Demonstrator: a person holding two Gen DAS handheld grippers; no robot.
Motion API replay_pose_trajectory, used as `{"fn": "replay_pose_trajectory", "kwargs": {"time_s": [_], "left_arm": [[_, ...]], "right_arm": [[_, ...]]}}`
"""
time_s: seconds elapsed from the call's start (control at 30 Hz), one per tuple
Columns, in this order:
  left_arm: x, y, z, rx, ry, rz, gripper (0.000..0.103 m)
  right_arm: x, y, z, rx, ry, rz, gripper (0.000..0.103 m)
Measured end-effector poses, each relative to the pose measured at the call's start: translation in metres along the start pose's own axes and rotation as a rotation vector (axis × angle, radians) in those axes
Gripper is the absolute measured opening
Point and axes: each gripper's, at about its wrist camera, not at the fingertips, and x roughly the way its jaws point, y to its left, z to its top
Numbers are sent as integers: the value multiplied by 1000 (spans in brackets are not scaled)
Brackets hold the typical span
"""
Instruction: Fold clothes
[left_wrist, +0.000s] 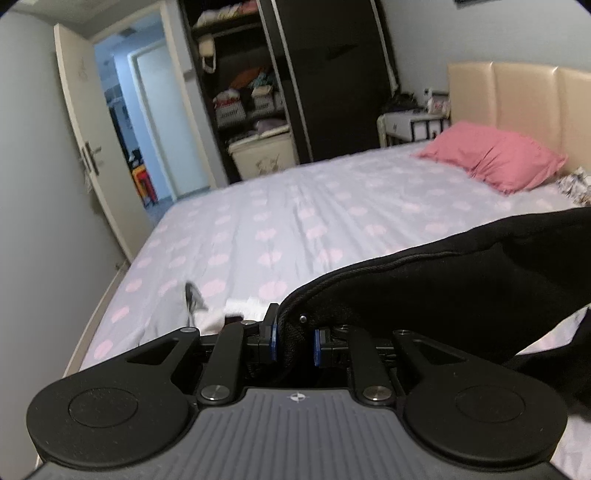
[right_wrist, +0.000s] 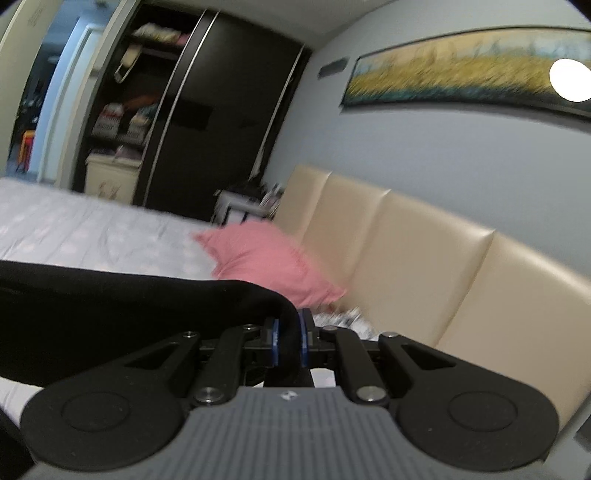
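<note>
- My left tongs pinch a stitched edge of a black garment, near a small snap; my right tongs clamp another bunched edge of the same cloth.
- The garment hangs between both tongs above the bed, sagging toward the patterned sheet; how far the folding has gone I cannot judge.
- Risk, as I read it: the left pads hold only a thin hem, so uneven pulling between my hands could slip it free and collapse the cloth into a heap.
- The loose lower part may drag and wrinkle on the sheet, or catch the small white item lying just beyond my left tongs.
- A pink pillow lies by the headboard.
- The open wardrobe holds shelves of folded clothes and patterned baskets; a cream lidded bin stands at its base, contents unseen.
</note>
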Motion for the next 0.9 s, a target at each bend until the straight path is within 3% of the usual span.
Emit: {"fn": "replay_pose_trajectory", "kwargs": {"time_s": [0.6, 0.73, 0.9], "left_arm": [[-227, -54, 59, 111, -392, -98, 15], [-254, -64, 66, 133, -417, -125, 15], [-230, -68, 52, 134, -317, -176, 15]], "right_arm": [[-201, -166, 69, 114, -332, -252, 12], [-209, -178, 61, 106, -295, -255, 12], [-180, -168, 22, 116, -172, -208, 12]]}}
